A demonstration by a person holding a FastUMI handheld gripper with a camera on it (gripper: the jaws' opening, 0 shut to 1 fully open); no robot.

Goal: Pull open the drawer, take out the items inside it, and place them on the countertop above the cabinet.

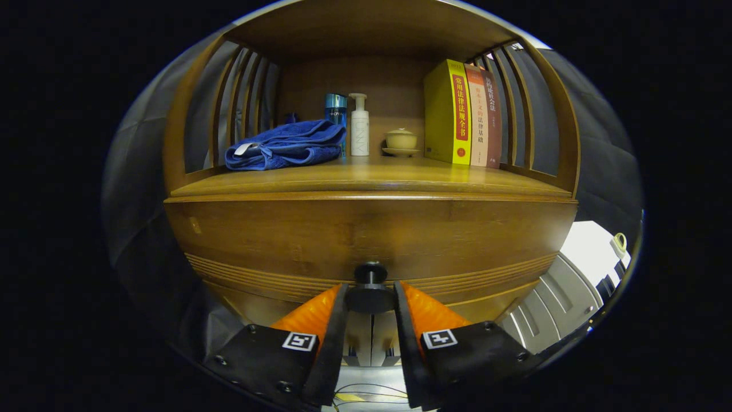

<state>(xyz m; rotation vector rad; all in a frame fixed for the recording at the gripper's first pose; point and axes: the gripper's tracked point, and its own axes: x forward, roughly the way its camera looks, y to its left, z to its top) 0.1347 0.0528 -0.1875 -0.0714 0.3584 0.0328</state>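
Observation:
The wooden drawer front (372,234) spans the cabinet just below the countertop (372,177). Its black round knob (370,297) sticks out at the lower middle. My gripper (370,300) has its orange fingers (311,315) on either side of the knob, and both inner faces press against the knob's disc. The drawer's inside is hidden behind its front panel, so whatever lies in it cannot be seen.
On the countertop lie a folded blue towel (286,146), a blue bottle (335,109), a white pump bottle (359,126), a lidded cup on a saucer (401,141) and three upright books (463,114). Slatted wooden sides enclose the shelf. A white cabinet (555,303) stands to the lower right.

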